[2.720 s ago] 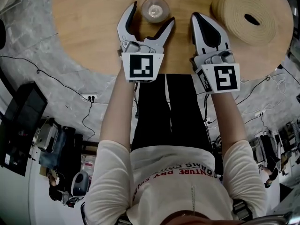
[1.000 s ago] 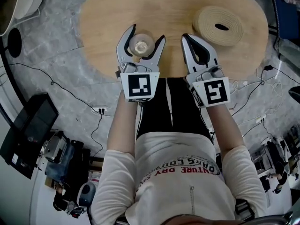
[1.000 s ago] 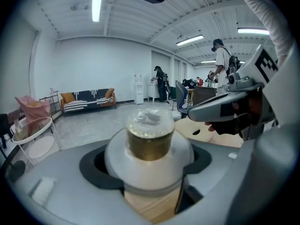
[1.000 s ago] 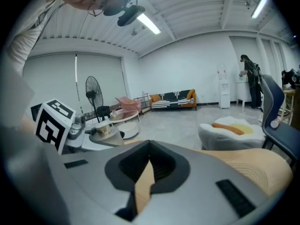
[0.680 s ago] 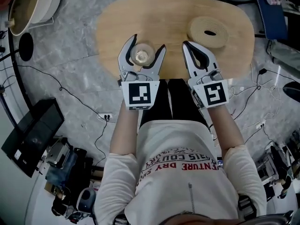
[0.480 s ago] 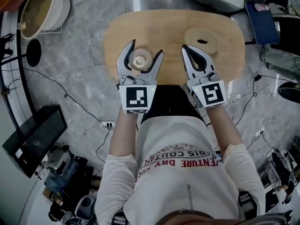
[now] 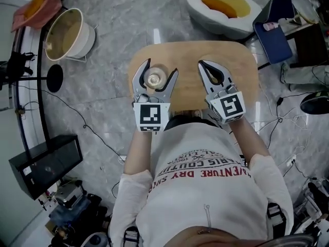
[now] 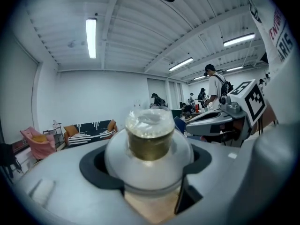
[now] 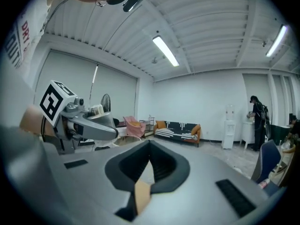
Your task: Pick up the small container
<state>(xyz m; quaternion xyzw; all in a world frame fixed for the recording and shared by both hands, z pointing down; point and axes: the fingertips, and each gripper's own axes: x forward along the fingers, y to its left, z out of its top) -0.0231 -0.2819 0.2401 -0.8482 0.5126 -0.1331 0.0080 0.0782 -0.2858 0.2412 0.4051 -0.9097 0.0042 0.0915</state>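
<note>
The small container [image 7: 154,77], a clear round jar with a gold band and a crinkled clear top, sits between the jaws of my left gripper [image 7: 160,68], which is shut on it and holds it high above the wooden table [image 7: 190,53]. In the left gripper view the small container [image 8: 149,135] fills the middle, with the dark pads [image 8: 93,168] of the left gripper [image 8: 147,165] pressed on its wide lower body. My right gripper [image 7: 202,64] hangs level beside it, shut and holding nothing. Its jaws meet in the right gripper view [image 9: 149,148].
The floor lies far below, with a cream tub [image 7: 69,32] at the upper left, a white seat with an orange cushion [image 7: 226,4], a blue chair [image 7: 272,30], a black box [image 7: 43,163] and loose cables. A sofa [image 9: 178,129] and standing people show across the room.
Both grippers have risen together, and the table and floor have dropped far away in the head view. The container has stayed in the left jaws.
</note>
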